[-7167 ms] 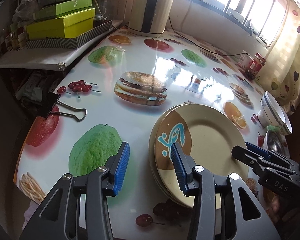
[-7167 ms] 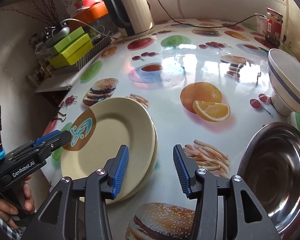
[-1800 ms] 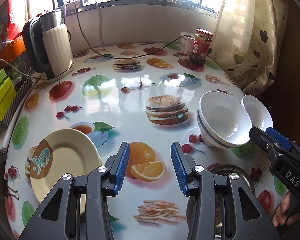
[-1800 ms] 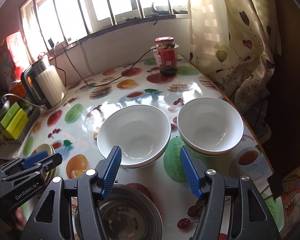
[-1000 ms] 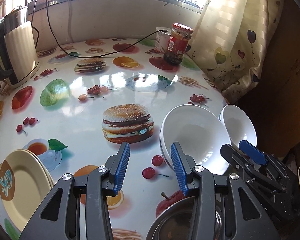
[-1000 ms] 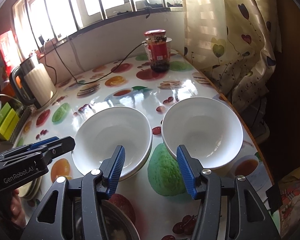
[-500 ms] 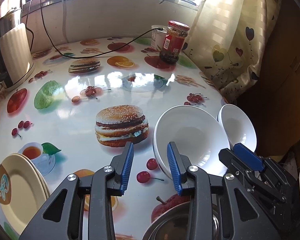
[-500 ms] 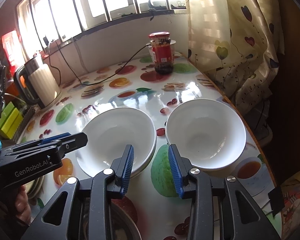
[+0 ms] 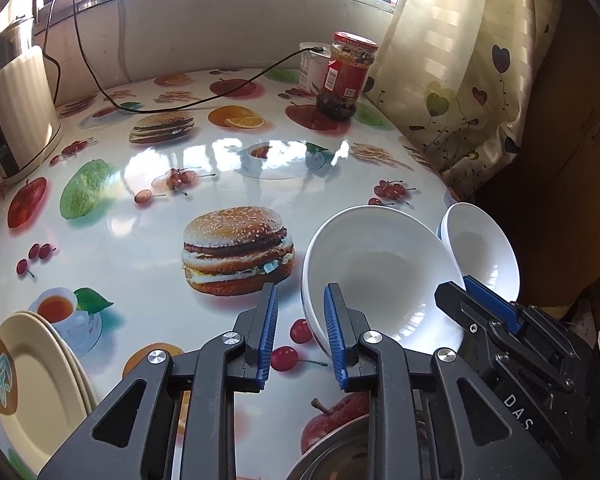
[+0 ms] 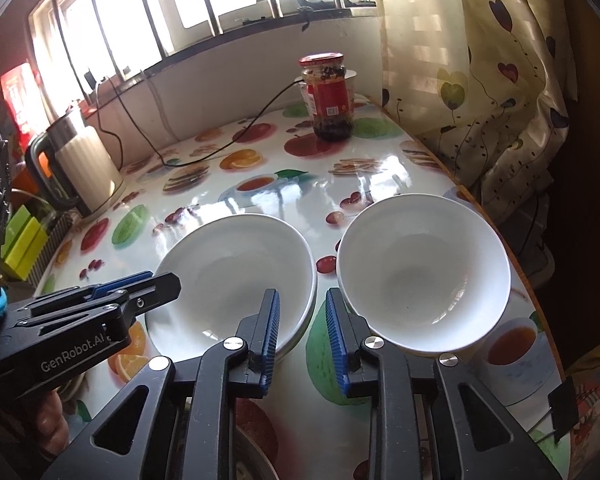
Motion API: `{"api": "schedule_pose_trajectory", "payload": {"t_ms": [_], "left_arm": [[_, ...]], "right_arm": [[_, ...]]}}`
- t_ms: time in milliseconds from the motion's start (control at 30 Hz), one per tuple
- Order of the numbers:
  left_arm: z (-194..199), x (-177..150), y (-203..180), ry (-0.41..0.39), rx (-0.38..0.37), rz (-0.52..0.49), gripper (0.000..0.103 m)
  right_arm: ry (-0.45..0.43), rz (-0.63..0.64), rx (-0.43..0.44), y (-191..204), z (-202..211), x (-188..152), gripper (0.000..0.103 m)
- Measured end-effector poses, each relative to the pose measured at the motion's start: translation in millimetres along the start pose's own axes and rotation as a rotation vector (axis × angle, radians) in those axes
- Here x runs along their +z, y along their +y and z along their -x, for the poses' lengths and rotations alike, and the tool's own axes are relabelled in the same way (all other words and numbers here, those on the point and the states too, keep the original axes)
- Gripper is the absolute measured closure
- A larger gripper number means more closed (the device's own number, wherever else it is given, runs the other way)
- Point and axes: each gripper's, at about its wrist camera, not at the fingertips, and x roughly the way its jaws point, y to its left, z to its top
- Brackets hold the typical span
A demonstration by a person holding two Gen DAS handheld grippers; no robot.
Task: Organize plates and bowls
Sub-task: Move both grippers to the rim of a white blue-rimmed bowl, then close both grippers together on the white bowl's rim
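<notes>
In the left wrist view the left gripper point(image 9: 298, 330) sits at the lower centre of the frame, its blue pads standing narrow after just closing inward, with only the printed tabletop point(image 9: 140, 248) between them. Its right pad lies over the near left rim of the stacked white bowls point(image 9: 376, 268) at centre right; whether it touches that rim cannot be told. A smaller white bowl point(image 9: 480, 252) stands just beside the stack at the right edge of the table. Two cream plates point(image 9: 32, 392) lie stacked at the lower left, and the rim of a steel bowl point(image 9: 332, 452) shows at the bottom centre.

In the right wrist view the right gripper point(image 10: 300, 332) is at the lower centre, its pads also narrow and just drawn in, gripping nothing. They hang over the gap between the stacked bowls at centre left and the single bowl at centre right, the left pad in front of the stack's rim, the right pad in front of the single bowl's rim. A red-lidded jar point(image 10: 328, 96) stands upright at the upper centre, and a kettle point(image 10: 80, 168) at the left.
</notes>
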Motion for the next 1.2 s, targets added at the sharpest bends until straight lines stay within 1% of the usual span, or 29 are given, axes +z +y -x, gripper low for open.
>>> {"api": "schedule_pose_trajectory", "payload": {"t_ms": [333, 533, 1200], "left_arm": [[-0.7, -0.1, -3.1, -0.006, 0.009, -0.021, 0.085], [-0.2, -0.4, -6.0, -0.007, 0.006, -0.036, 0.091], [1.5, -0.2, -6.5, -0.013, 0.028, -0.050, 0.092]], "right_arm": [[-0.001, -0.003, 0.000, -0.8, -2.2, 2.8, 0.089], [-0.004, 0.003, -0.005, 2.0, -3.7, 5.3, 0.090], [-0.006, 0.002, -0.003, 1.9, -3.8, 5.1, 0.091]]}}
